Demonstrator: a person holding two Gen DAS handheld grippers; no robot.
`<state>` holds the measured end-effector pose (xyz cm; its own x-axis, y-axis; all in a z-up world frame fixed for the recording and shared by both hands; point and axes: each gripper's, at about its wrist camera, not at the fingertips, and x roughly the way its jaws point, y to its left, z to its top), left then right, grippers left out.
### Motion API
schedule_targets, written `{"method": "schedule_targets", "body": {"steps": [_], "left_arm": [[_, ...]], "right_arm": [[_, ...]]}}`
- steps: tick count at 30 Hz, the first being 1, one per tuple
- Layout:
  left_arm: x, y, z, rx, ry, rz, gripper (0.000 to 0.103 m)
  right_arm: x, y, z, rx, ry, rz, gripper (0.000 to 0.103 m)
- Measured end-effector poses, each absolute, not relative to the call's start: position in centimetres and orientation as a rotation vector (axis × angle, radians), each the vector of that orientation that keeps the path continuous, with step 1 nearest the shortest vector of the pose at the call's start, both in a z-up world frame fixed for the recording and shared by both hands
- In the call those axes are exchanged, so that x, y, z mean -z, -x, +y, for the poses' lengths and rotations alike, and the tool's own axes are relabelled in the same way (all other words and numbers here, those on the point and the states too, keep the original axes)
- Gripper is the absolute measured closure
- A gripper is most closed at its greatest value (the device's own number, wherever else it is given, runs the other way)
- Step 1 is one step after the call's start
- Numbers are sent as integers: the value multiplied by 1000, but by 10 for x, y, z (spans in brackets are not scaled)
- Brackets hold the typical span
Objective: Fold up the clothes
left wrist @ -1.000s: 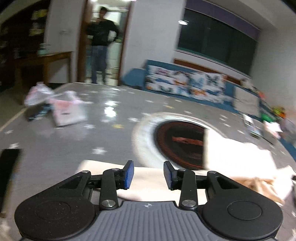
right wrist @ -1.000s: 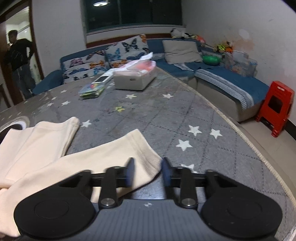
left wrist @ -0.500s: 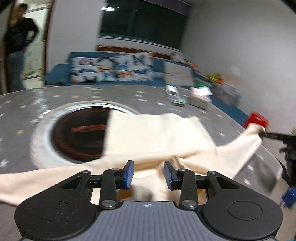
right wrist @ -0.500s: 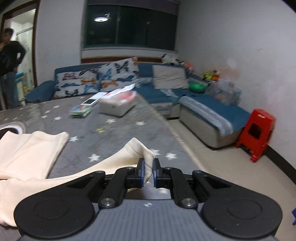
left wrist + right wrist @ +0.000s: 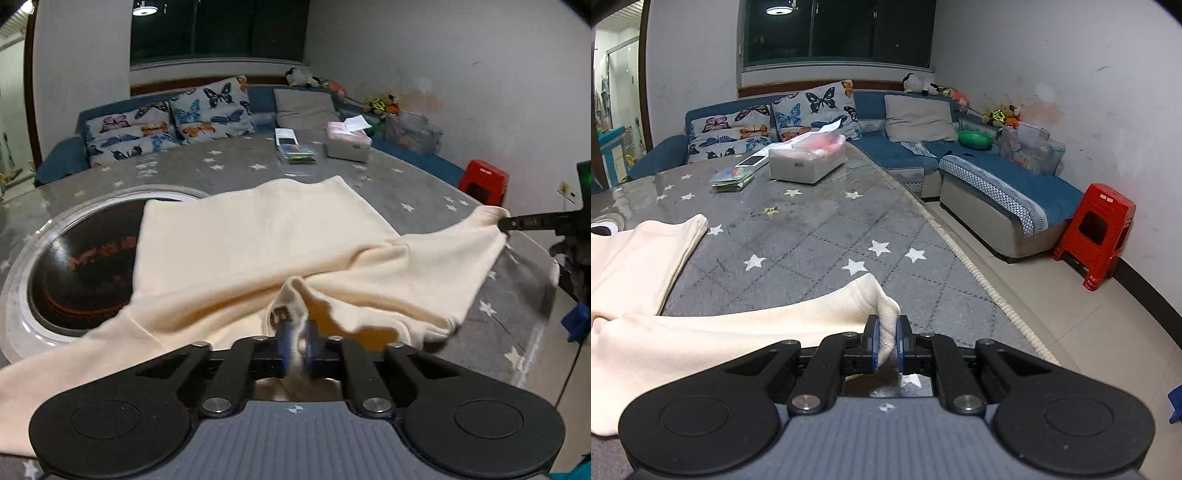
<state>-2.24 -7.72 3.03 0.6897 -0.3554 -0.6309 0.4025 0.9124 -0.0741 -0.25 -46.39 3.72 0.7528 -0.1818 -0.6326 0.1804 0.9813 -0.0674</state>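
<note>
A cream long-sleeved top (image 5: 258, 240) lies spread on the grey star-patterned table (image 5: 417, 192). My left gripper (image 5: 296, 332) is shut on a bunched fold of the top near its collar and lifts it slightly. My right gripper (image 5: 885, 332) is shut on the cuff of one sleeve (image 5: 879, 299), near the table's right edge. In the left wrist view the right gripper (image 5: 506, 222) shows at the far right, holding the sleeve end stretched out. The top (image 5: 639, 254) also lies at the left of the right wrist view.
A round glass inset (image 5: 74, 258) sits in the table, partly under the top. A tissue box (image 5: 807, 160), a phone and a small packet (image 5: 733, 179) lie at the far side. A blue sofa (image 5: 997, 177) and a red stool (image 5: 1097, 236) stand to the right.
My left gripper swung right from the table's far side to the top and shut on a fold. My right gripper shut on the sleeve cuff and drew it toward the table's edge.
</note>
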Motion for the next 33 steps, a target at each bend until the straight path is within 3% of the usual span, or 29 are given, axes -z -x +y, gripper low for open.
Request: {"method": "schedule_targets", "body": {"steps": [9,14,21,33], "left_arm": [[-59,81,-56,606,-97,651,100],[-51,85,-49,668,-114,703,98],[-74,68,-43,624,-72,592,96],[-24,41,-51,511,-15,773,89]], "right_arm": [[-41,15,-468,211,36,690,95],[-34,16,-475,241,32,728,86],[-54,22,-466,181,43,690,84],[-73,-6,-372,-231,82,681,84]]}}
